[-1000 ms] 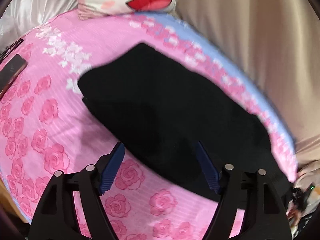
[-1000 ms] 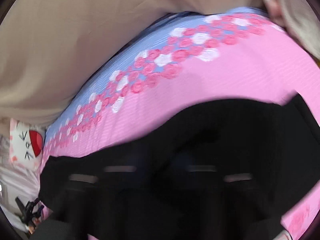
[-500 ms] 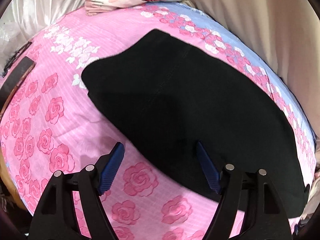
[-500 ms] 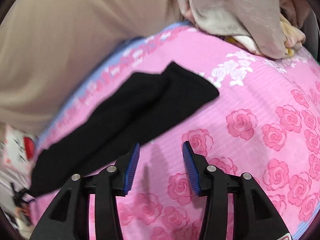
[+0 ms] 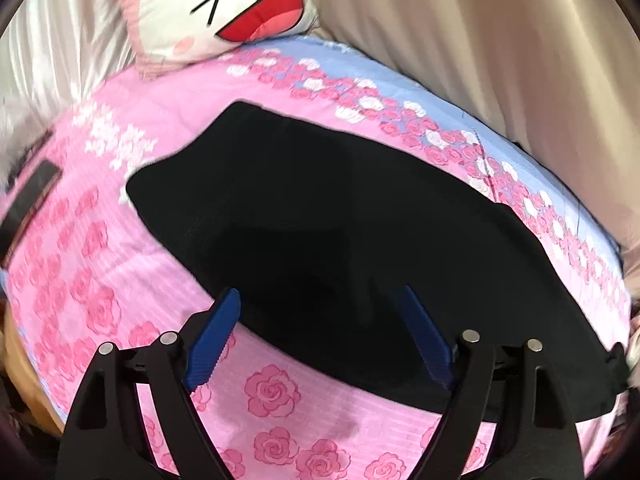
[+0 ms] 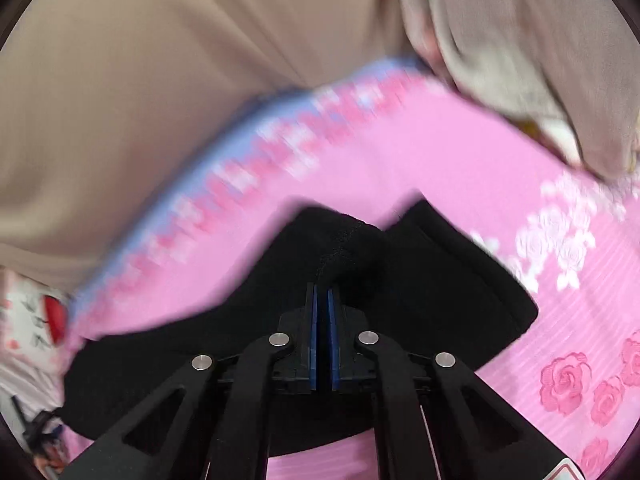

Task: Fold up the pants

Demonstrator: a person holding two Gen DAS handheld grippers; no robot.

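Black pants (image 5: pixel 340 220) lie flat in a long band across the pink rose bedsheet (image 5: pixel 80 272). My left gripper (image 5: pixel 318 292) hovers over their near edge. Its jaws are opening, and the blue pads (image 5: pixel 216 336) stand wide apart without touching the cloth. In the right wrist view the pants (image 6: pixel 440 280) end in two leg tips. My right gripper (image 6: pixel 323 290) is shut on the pants, with a bunched peak of black fabric rising just beyond its fingertips. This view is blurred by motion.
A cat-face cushion (image 5: pixel 224 12) lies at the head of the bed. A beige curtain (image 5: pixel 480 48) hangs along the far side. A dark flat object (image 5: pixel 32 192) lies at the left edge. A heap of grey-beige clothes (image 6: pixel 520 60) sits beyond the leg ends.
My right gripper went from open over bare sheet to shut on the pants' leg end. My left gripper drew back and up, and its jaws stand slightly wider.
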